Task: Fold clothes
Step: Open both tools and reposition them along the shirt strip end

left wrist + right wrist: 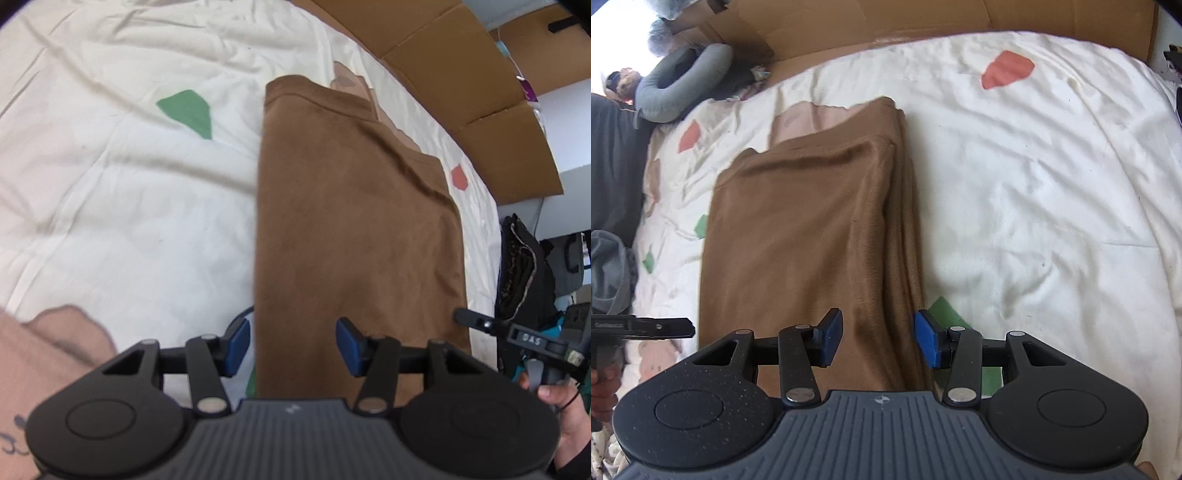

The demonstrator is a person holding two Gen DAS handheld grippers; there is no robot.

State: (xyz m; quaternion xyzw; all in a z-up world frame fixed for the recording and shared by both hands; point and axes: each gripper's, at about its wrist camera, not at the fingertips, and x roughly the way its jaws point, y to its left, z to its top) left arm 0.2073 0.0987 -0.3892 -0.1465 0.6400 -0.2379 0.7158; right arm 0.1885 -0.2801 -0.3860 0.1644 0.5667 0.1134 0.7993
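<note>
Both tools above brown garment (351, 221).

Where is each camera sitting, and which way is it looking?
Left wrist: on the left gripper, looking down along its open fingers at the brown garment; the right gripper shows beside it.
Right wrist: on the right gripper, fingers open, looking down at the garment's folded edge; the left gripper shows.
Both share the garment on the white bedcover.

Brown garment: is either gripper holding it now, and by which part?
Neither. The left gripper and right gripper are both open above the near end of the folded brown garment; pads press on nothing.
</note>
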